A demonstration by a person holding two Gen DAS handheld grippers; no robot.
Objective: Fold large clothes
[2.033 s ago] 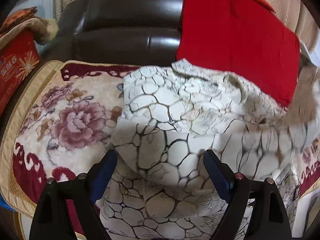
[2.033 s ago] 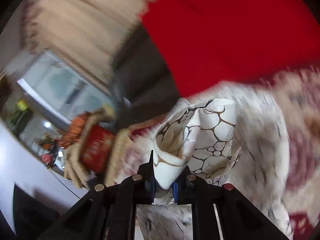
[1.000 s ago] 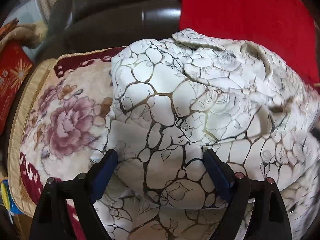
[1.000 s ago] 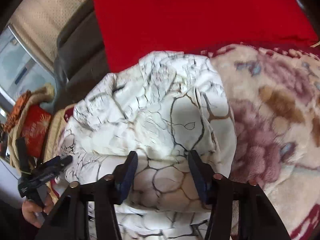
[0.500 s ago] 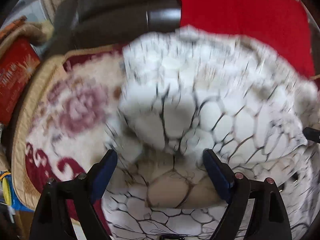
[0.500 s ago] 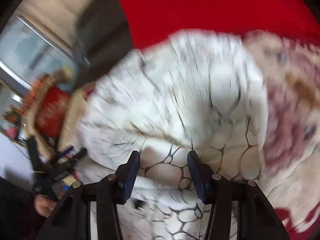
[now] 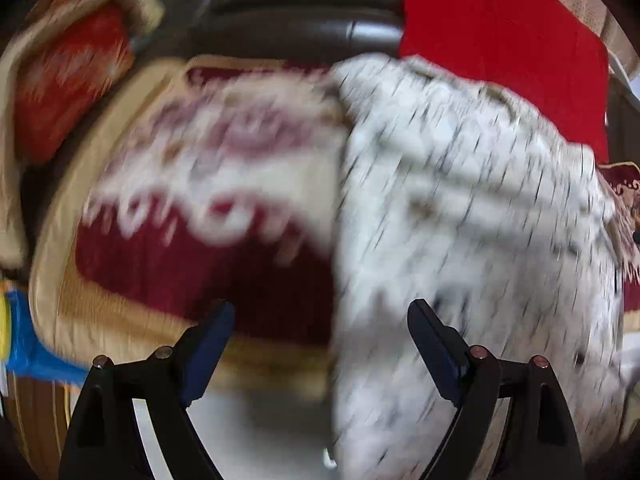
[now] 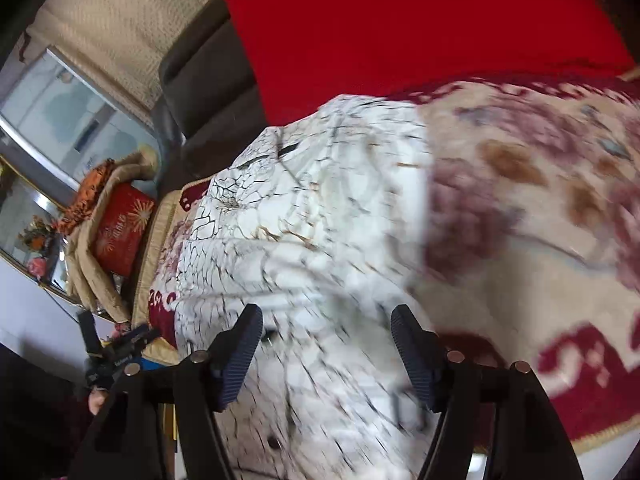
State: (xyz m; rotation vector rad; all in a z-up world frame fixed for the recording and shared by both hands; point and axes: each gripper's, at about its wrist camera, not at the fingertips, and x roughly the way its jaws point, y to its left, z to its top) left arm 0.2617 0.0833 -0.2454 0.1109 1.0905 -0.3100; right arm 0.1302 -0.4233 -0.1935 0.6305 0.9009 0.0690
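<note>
Both the left gripper [image 7: 320,344] and the right gripper [image 8: 326,346] have pulled back, jaws wide and holding nothing, leaving the white patterned jacket [image 8: 304,216] bundled on the flowered blanket [image 8: 520,208], so that fold looks laid down.

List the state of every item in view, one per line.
Left gripper: open, holding nothing.
Right gripper: open, holding nothing.
White patterned garment: released, heaped in folds on the blanket.
Floral blanket: spread flat over the sofa seat.
Red cloth: draped over the sofa back.
</note>
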